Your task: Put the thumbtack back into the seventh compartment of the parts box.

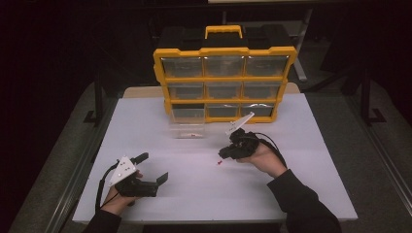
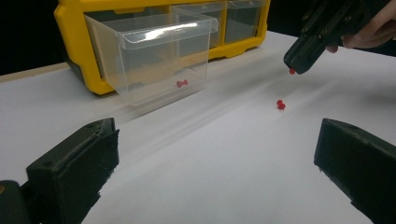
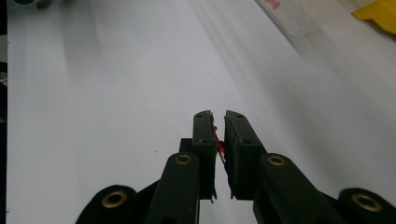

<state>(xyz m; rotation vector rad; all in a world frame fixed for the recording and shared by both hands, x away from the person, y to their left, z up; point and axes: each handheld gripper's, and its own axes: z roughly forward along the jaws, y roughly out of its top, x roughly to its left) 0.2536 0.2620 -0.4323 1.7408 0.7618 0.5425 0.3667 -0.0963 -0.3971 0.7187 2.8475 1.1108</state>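
My right gripper (image 1: 222, 154) hangs a little above the white table (image 1: 301, 184), tipped down to the left and shut on a small red pushpin (image 3: 217, 140), whose red tip shows at the jaws' end (image 2: 292, 71). Another red pushpin (image 1: 220, 163) lies on the table just under it (image 2: 280, 105). A clear plastic drawer (image 1: 187, 126) stands on the table in front of the organizer, holding one red pushpin (image 2: 181, 83). My left gripper (image 1: 153, 167) rests at the near left, open, with nothing between its jaws (image 2: 215, 154).
A yellow organizer (image 1: 224, 77) with a black top and rows of clear drawers stands at the back of the table; its lower left slot is vacant. The table's edges drop off to a dark floor on both sides.
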